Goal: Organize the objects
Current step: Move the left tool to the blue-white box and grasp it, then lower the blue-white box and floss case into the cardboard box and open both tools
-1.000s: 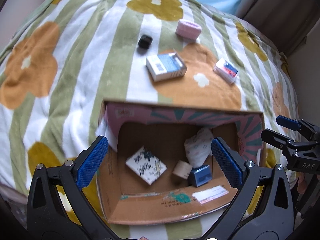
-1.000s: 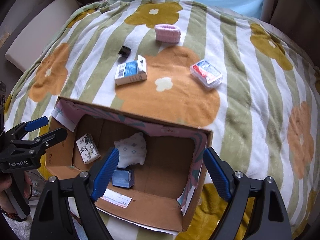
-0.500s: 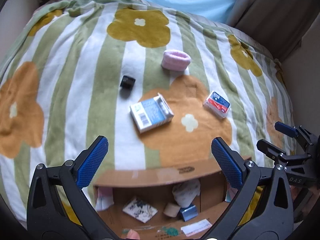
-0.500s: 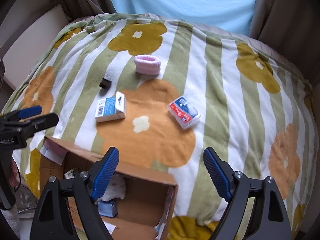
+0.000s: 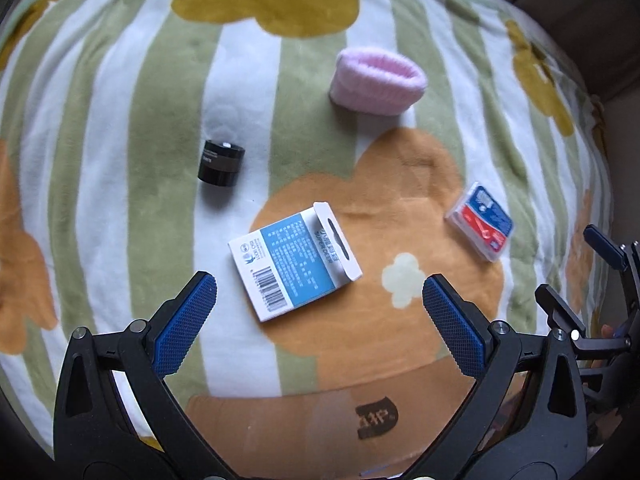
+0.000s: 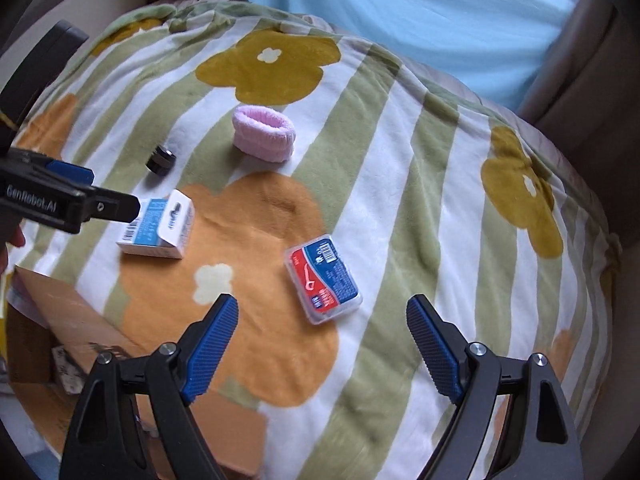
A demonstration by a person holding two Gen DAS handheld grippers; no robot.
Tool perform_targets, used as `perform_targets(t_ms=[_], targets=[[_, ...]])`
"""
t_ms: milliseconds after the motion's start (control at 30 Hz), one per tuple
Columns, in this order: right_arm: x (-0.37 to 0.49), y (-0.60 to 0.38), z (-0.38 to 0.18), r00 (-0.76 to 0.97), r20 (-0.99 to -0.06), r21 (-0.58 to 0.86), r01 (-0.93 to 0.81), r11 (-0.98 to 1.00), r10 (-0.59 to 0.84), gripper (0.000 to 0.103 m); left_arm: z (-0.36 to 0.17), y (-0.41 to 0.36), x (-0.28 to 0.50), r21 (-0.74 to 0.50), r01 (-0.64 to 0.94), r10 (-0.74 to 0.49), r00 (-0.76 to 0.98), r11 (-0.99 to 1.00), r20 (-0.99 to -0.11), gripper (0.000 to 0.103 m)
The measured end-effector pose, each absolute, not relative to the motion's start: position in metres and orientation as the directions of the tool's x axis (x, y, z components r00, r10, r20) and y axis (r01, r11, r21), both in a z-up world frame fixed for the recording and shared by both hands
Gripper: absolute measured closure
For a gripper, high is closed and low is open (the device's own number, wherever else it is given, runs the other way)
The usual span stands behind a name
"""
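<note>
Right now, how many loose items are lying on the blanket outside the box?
4: pink wristband farthest back, black cylinder at left, blue-white box in the middle, red-blue plastic case at right. Others may lie hidden outside the views.

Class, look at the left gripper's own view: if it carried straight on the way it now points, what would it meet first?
Most likely the blue-and-white box, lying flat on the blanket just ahead of the open left gripper, between the lines of its fingers. Nothing stands in between. Depth is hard to judge in a fisheye view, so it could touch blanket beside it.
</note>
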State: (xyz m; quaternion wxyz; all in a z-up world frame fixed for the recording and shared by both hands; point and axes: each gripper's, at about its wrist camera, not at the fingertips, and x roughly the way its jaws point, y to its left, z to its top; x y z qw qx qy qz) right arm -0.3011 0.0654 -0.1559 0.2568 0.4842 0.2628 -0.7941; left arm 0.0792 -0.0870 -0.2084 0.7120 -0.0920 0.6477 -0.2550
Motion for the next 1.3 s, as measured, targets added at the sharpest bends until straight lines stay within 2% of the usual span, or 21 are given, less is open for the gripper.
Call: perform_targets(t_ms=[400, 933, 1000, 1067, 1167, 1300], targets=[[-0.339, 0.053, -0.221, -0.351, -0.925, -0.196, 0.764, -0.615, -0.142, 0.019, -0.274, -0.112, 0.101, -0.363, 0.196, -0.348, -0.11, 0.911, -0.931, 0.0], [-0.352, 0.043, -0.262, -0.31, -0.941, -0.189, 0.815, -0.548, -0.135, 0.02, -0.302, -0.126, 0.099, -0.353, 0.187, -0.327, -0.156, 0.917, -0.932, 0.0], [-0.352, 0.043, -0.265, -0.299, -0.944, -0.178, 0.818, -0.547, -0.141, 0.03, -0.303, -0.128, 0.096, -0.351, 0.195, -0.325, -0.154, 0.916, -0.933, 0.001], [-0.354, 0.043, -0.268, -0.279, -0.949, -0.158, 0.819, -0.551, -0.143, 0.044, -0.303, -0.129, 0.094, -0.353, 0.201, -0.328, -0.149, 0.914, -0.933, 0.002], [-0.356, 0.043, -0.269, -0.264, -0.952, -0.137, 0.82, -0.556, -0.154, 0.051, -0.3, -0.131, 0.093, -0.358, 0.203, -0.333, -0.148, 0.911, -0.931, 0.007], [-0.357, 0.043, -0.27, -0.26, -0.953, -0.134, 0.819, -0.559, -0.153, 0.052, -0.297, -0.132, 0.091, -0.361, 0.209, -0.336, -0.147, 0.909, -0.93, 0.007]])
